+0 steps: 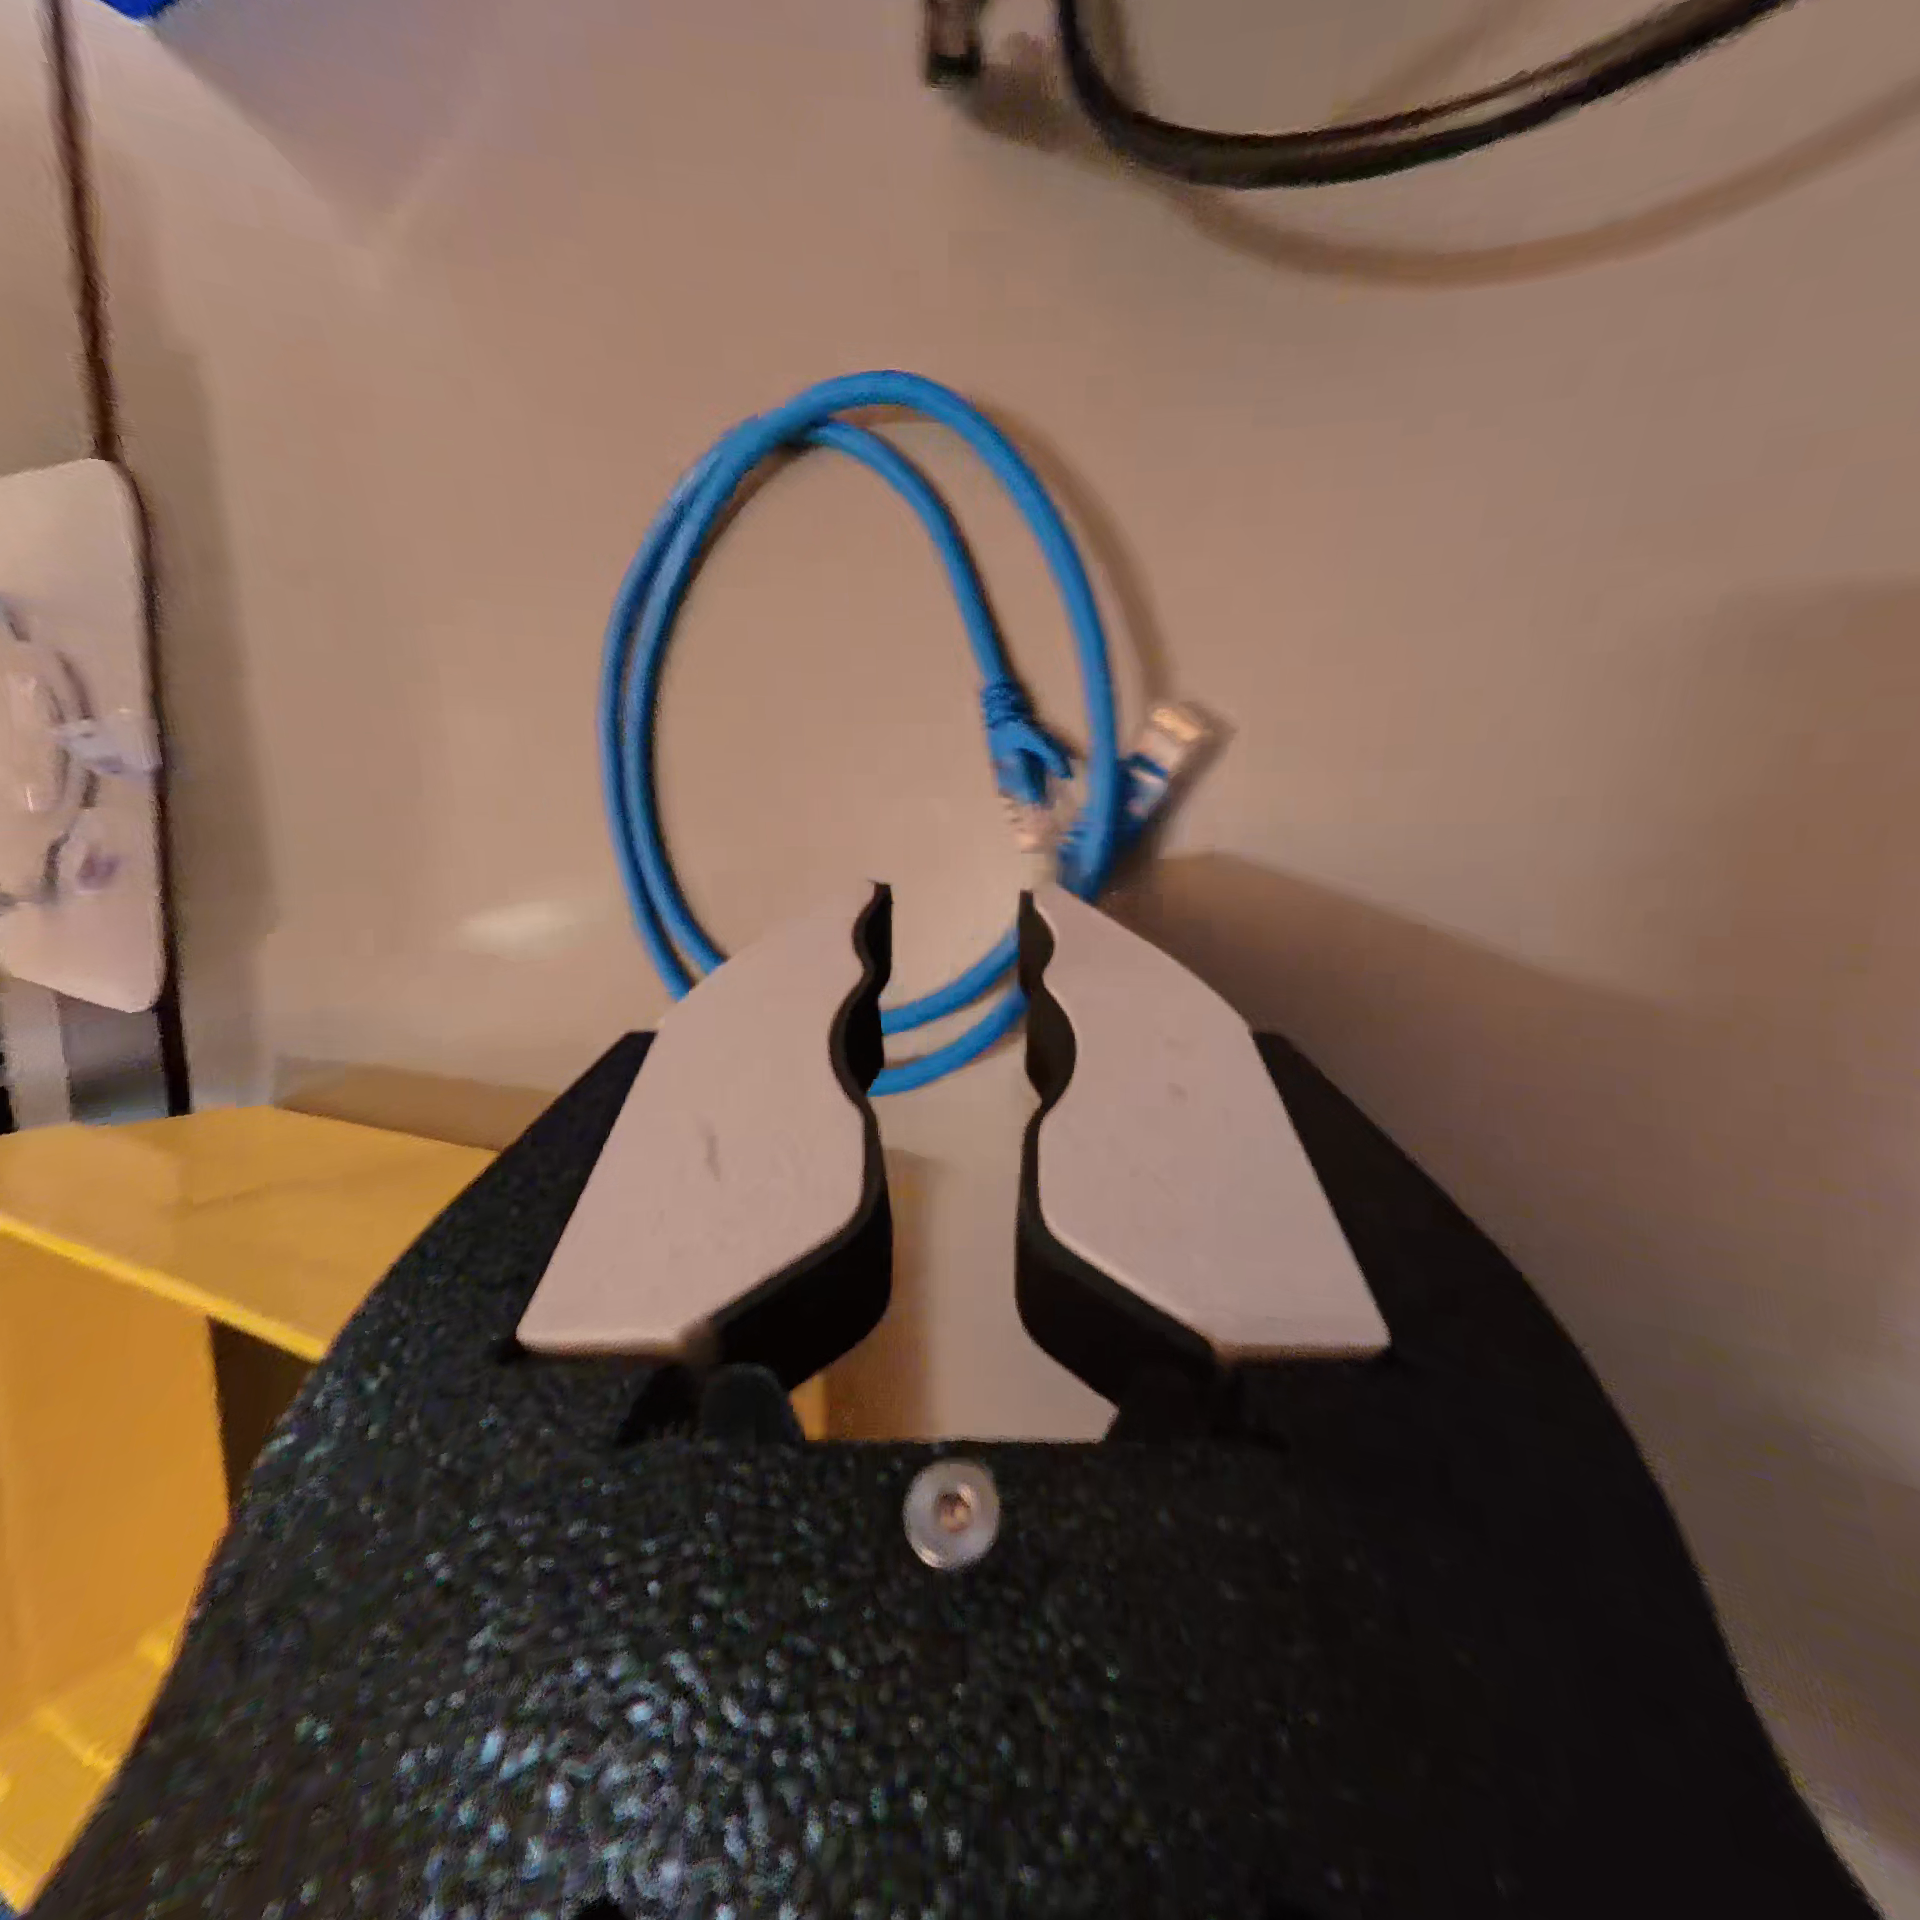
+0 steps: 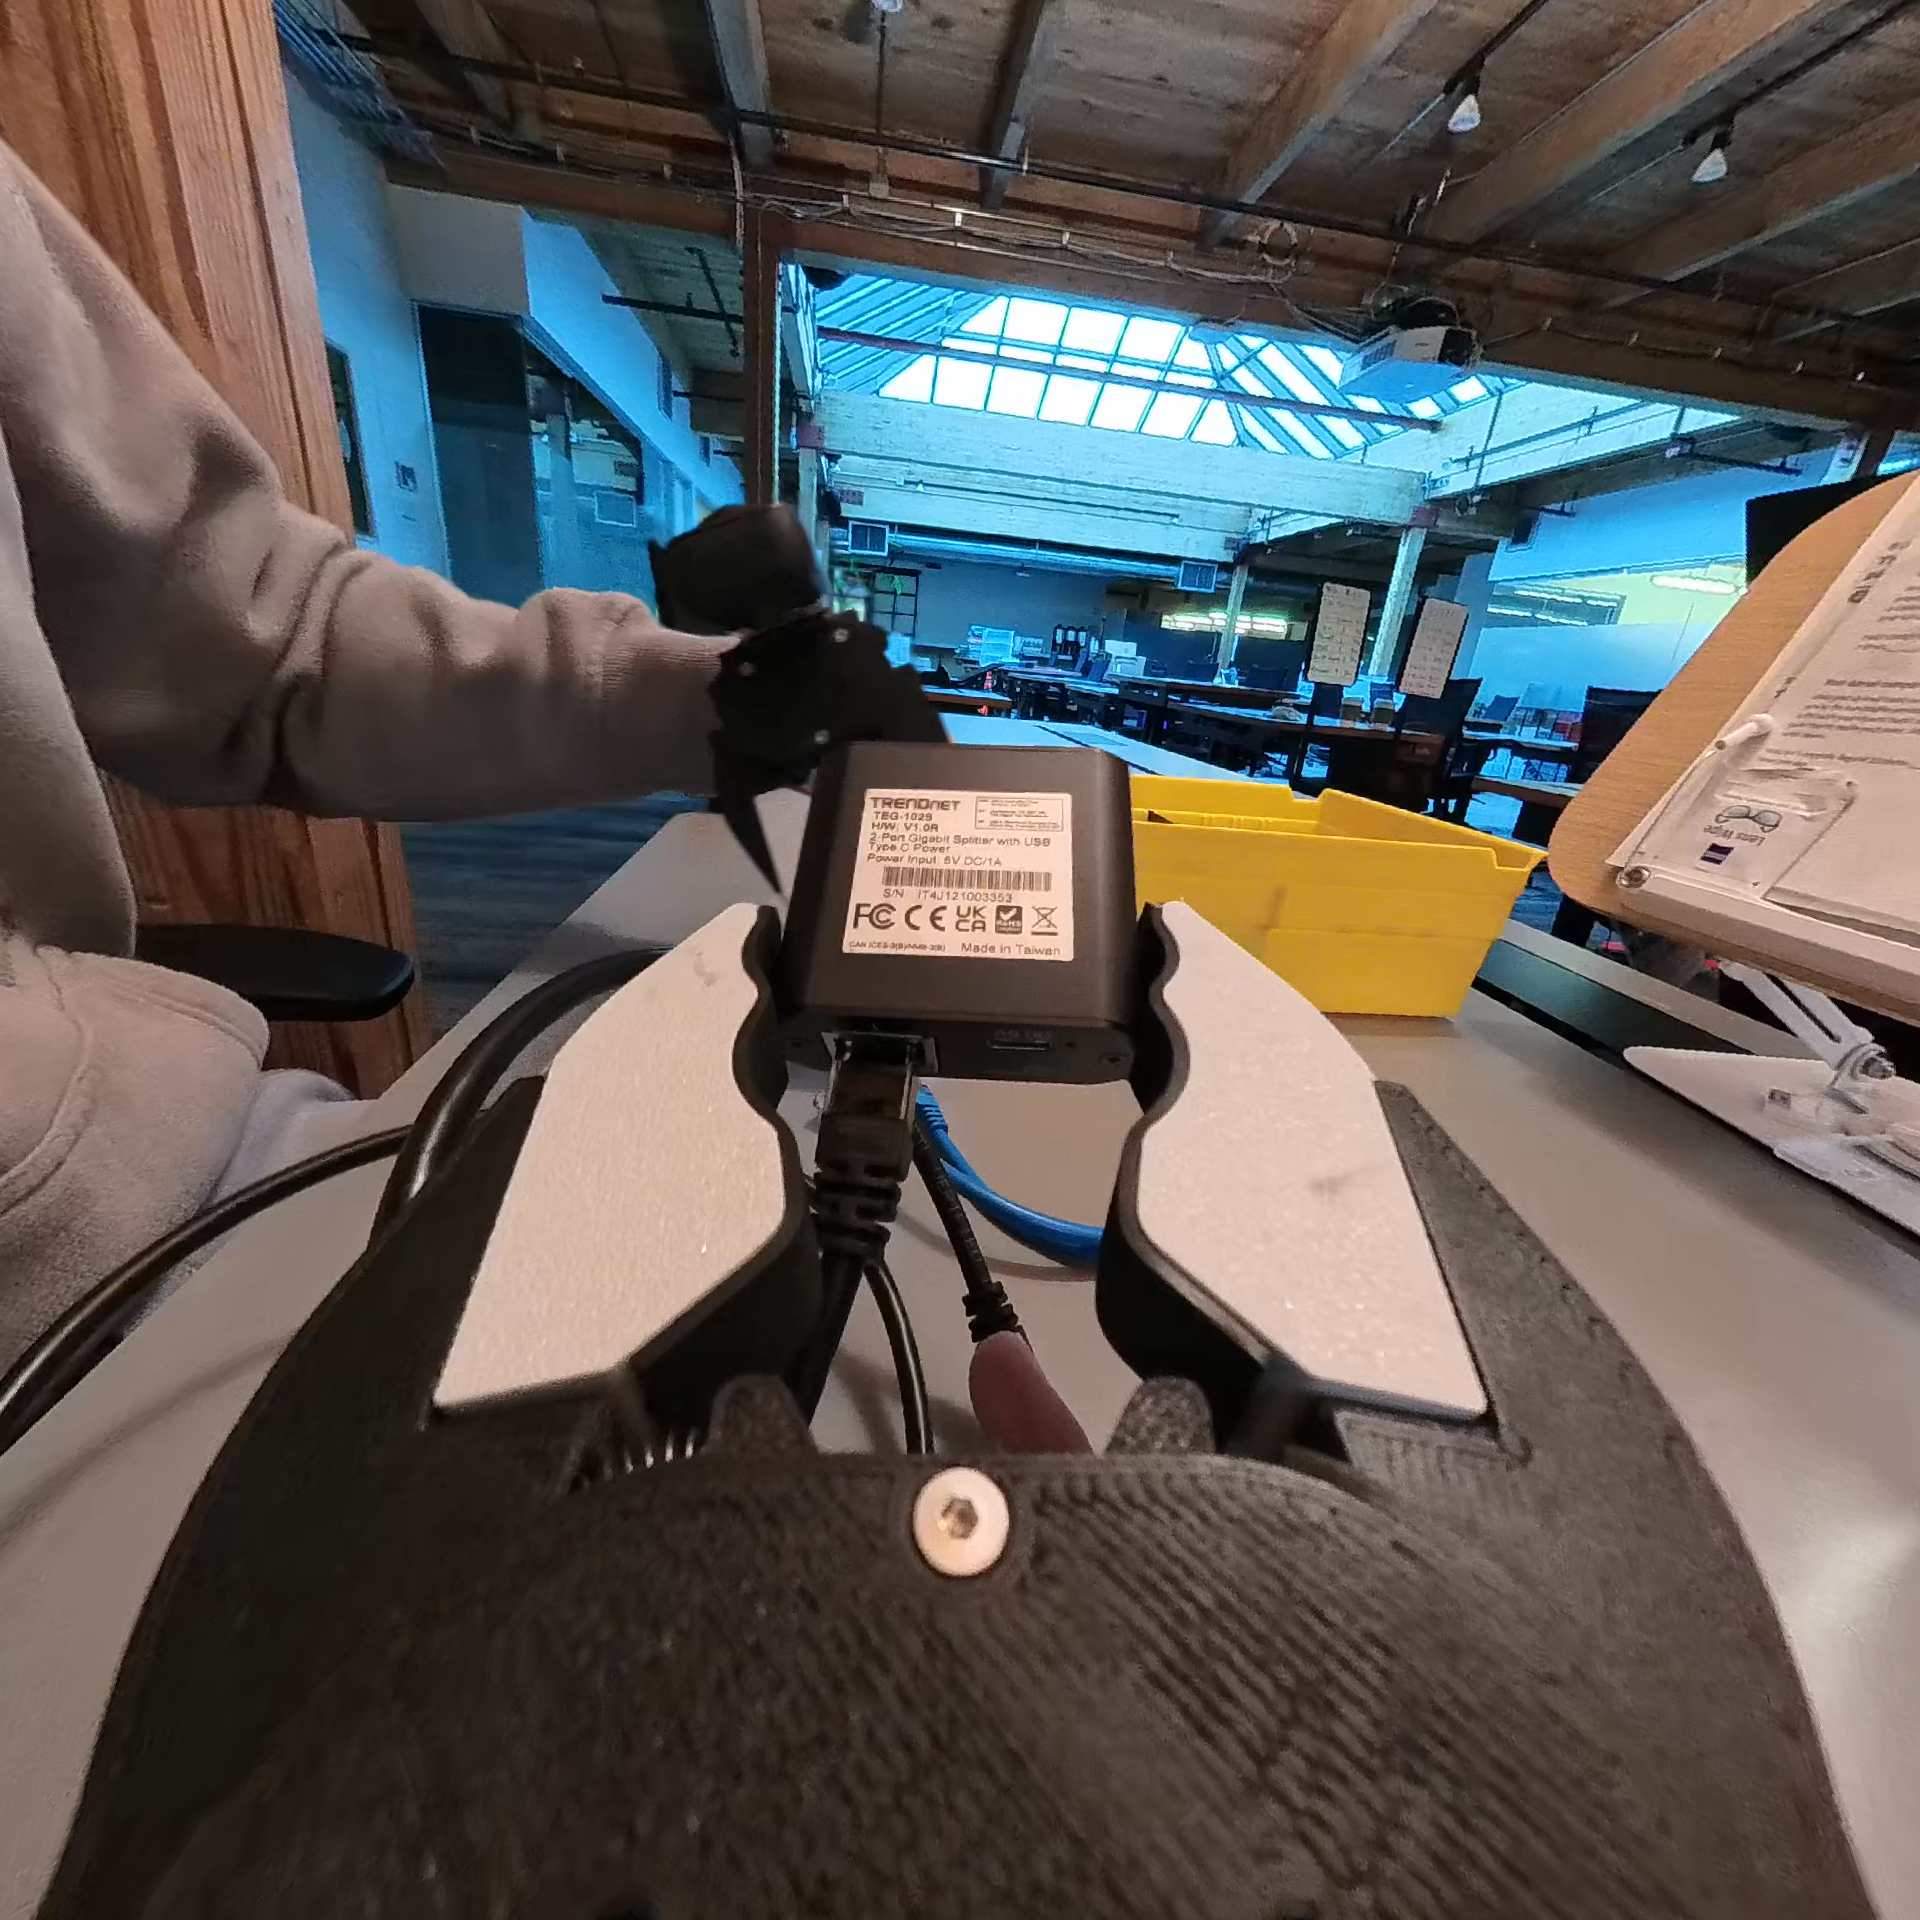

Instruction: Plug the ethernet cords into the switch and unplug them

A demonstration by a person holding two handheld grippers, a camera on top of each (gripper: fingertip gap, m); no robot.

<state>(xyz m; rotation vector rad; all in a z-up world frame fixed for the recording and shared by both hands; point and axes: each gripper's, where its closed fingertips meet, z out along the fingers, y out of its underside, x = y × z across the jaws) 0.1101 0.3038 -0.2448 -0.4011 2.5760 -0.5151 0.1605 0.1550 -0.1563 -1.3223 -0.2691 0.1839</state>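
In the right wrist view my right gripper (image 2: 961,925) is shut on a small black switch (image 2: 956,997) and holds it above the grey table (image 2: 1662,1247), label side up. A black ethernet cord (image 2: 862,1143) is plugged into the switch's near left port. A blue ethernet cord (image 2: 1008,1205) lies under it. My left gripper (image 1: 956,899) is open by a narrow gap and empty, just short of the coiled blue cord (image 1: 644,675), whose two connectors (image 1: 1023,769) lie at the right of the coil. The left gripper also shows in the right wrist view (image 2: 800,707), beyond the switch.
A yellow bin (image 2: 1320,894) stands behind the switch on the right; it also shows in the left wrist view (image 1: 156,1195). A tilted board with papers on a white stand (image 2: 1766,790) is at the right. Black cables (image 1: 1247,135) lie farther back. A person's grey sleeve (image 2: 312,675) reaches in from the left. The left gripper's tips are roughly 20 cm from the right gripper's.
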